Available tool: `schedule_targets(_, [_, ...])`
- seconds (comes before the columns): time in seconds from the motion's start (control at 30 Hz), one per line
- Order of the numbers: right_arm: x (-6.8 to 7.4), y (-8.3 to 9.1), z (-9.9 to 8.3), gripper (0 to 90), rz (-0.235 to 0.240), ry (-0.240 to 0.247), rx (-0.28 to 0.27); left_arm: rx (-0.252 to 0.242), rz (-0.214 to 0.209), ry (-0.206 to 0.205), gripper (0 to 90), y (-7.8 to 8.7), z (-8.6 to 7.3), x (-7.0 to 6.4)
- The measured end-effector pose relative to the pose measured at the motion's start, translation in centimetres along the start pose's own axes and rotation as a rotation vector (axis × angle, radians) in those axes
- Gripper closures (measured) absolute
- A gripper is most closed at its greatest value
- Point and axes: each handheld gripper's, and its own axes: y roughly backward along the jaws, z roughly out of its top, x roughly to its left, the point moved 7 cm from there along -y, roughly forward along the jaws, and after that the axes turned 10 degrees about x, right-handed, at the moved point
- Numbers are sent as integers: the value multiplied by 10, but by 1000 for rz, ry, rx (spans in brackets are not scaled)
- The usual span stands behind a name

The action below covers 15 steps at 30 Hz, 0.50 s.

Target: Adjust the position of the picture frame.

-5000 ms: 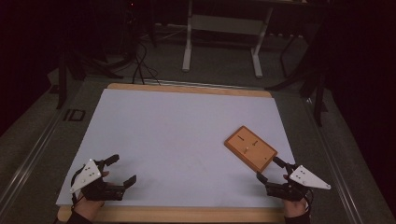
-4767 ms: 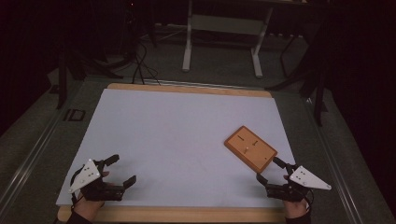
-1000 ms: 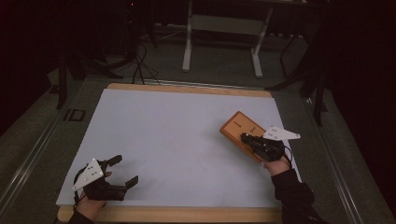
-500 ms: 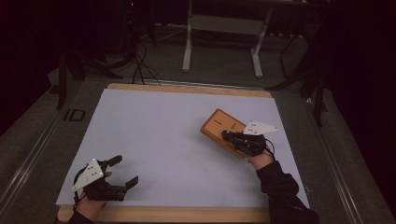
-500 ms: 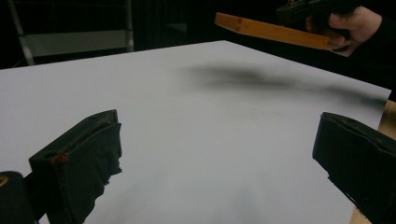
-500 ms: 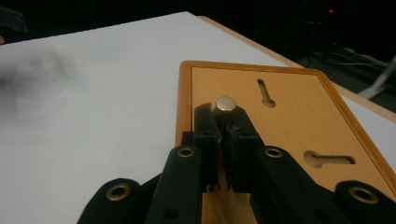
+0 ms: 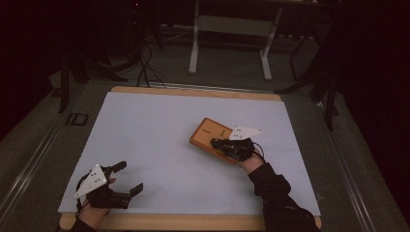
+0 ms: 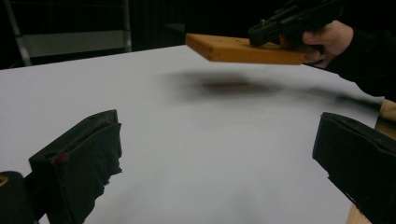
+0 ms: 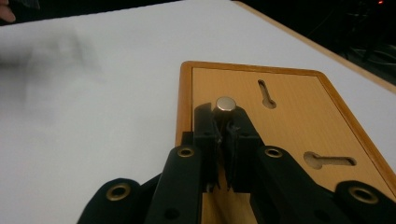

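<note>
A: While the wooden board [image 7: 212, 138] hangs clear of the white tabletop [image 7: 159, 135], as its shadow beneath it in the left gripper view suggests, note where the hold sits.

B: Right gripper [image 9: 223, 122], jaws pressed together on the small metal knob [image 9: 226, 103] standing on the board's face. Two keyhole slots [image 9: 266, 93] lie beyond the knob, toward the board's far and right edges. Board sits near the table's middle, slightly to the right of it.

A: Risk?

B: Judgement only: a single pinch on a round knob near one edge, so most of the board's weight hangs out past it. It could swivel about the knob or tip down at its far end. A quick swing would make that worse. If the knob is loosely set, it might pull free.

A: And the other hand?

B: Left gripper [image 7: 126, 180] is well apart from the board, near the table's front-left corner, jaws spread wide and holding nothing. It gives no support; if the board slips, it would drop to the tabletop.

A: Anything near the board to hit?

B: Nothing that I can see on the table.
</note>
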Motion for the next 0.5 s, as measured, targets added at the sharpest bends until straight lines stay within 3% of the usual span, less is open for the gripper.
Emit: schedule_targets(0.5, [20, -46, -4, 847, 80, 26, 44, 4, -6, -5, 15, -1, 0, -1])
